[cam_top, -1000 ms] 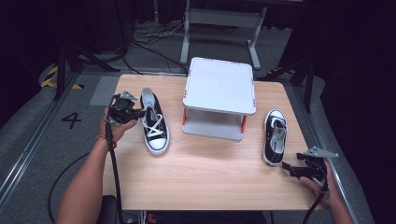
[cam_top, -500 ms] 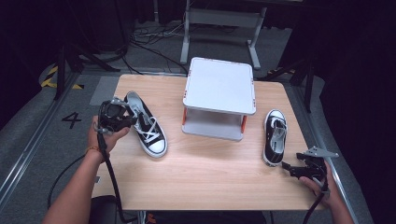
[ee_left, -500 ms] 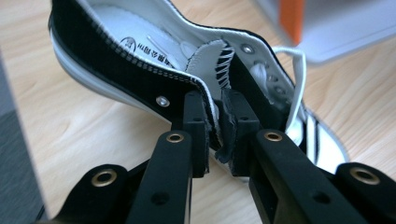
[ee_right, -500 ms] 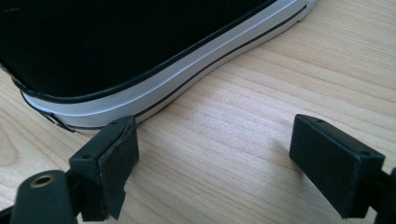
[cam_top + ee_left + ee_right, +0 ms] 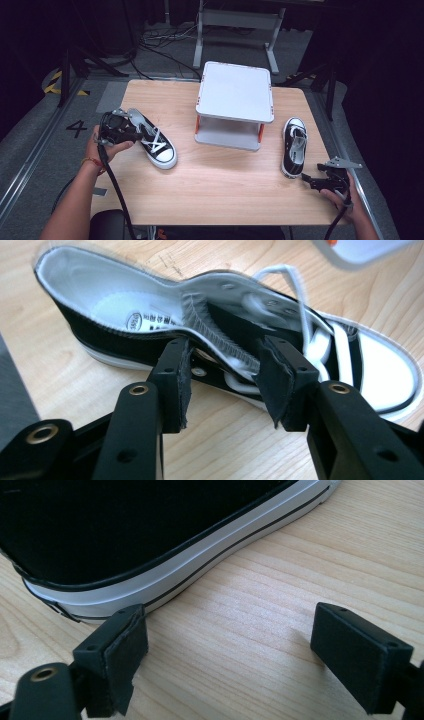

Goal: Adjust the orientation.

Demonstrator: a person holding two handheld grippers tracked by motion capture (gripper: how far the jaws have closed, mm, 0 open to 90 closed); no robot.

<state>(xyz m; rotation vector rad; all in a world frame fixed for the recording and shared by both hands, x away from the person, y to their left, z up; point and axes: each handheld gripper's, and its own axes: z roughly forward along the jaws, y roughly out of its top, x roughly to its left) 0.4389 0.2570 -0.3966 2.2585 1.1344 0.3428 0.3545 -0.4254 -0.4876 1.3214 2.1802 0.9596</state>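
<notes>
The left gripper [image 5: 225, 380], fingers just parting off the left sneaker [image 5: 150, 139] near the bench's left edge, could snag its laces; the right gripper [image 5: 320, 180], fingers apart, idles.

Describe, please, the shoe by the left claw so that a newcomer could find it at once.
Start from the white two-tier stand at the table's middle and look to its left. There lies a black sneaker, angled across the wood with white laces splayed, unlike the straight one on the stand's right.
</notes>
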